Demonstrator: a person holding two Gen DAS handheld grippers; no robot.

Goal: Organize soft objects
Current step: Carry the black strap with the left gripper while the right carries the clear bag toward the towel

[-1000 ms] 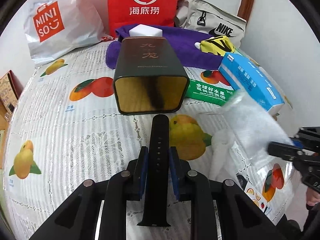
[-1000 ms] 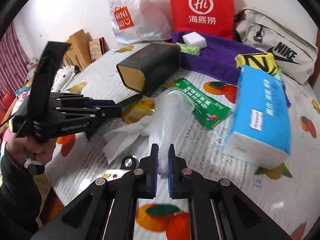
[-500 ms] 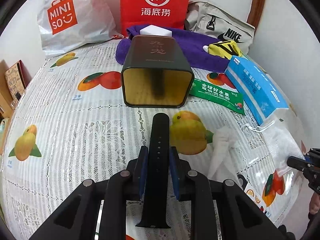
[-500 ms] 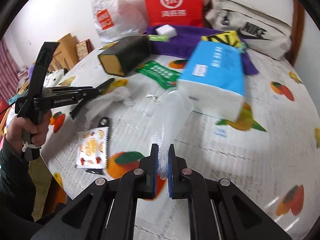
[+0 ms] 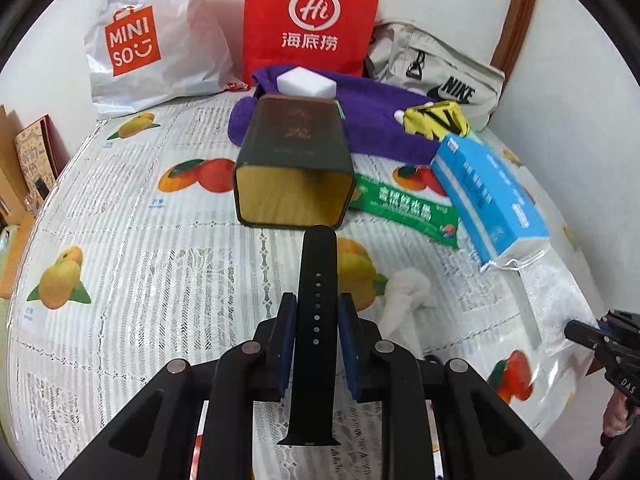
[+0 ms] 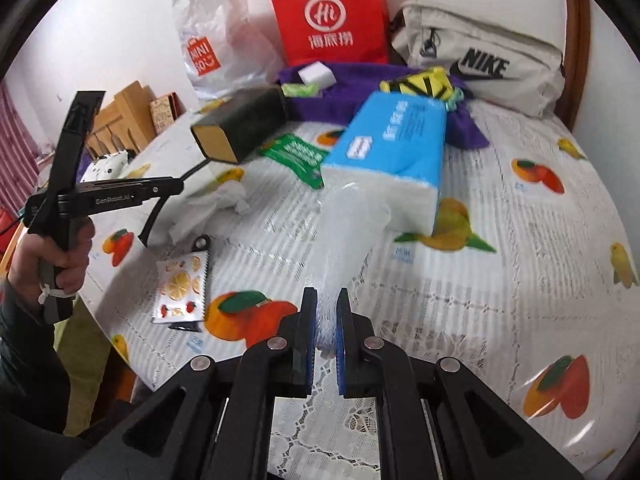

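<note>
My left gripper (image 5: 317,320) is shut on a black watch strap (image 5: 316,280); the strap's tip points at the open gold-lined mouth of a dark tin box (image 5: 294,168) lying on its side, a short gap away. My right gripper (image 6: 325,320) is shut on a clear bubble-wrap bag (image 6: 348,232) and holds it above the table, in front of a blue tissue pack (image 6: 394,140). The bag (image 5: 556,300) and the right gripper (image 5: 600,340) also show at the right edge of the left wrist view. The left gripper (image 6: 182,178) shows in the right wrist view.
A purple towel (image 5: 372,116) with a white sponge (image 5: 306,84), a yellow-black pouch (image 5: 436,122), a green packet (image 5: 404,208), a crumpled white tissue (image 5: 408,296) and a fruit-print sachet (image 6: 182,284) lie on the fruit-print tablecloth (image 5: 140,280). Bags (image 5: 312,20) line the wall.
My right gripper has swung the bubble-wrap bag to the right and back, in front of the tissue pack. My left gripper has moved the strap closer to the tin's mouth.
</note>
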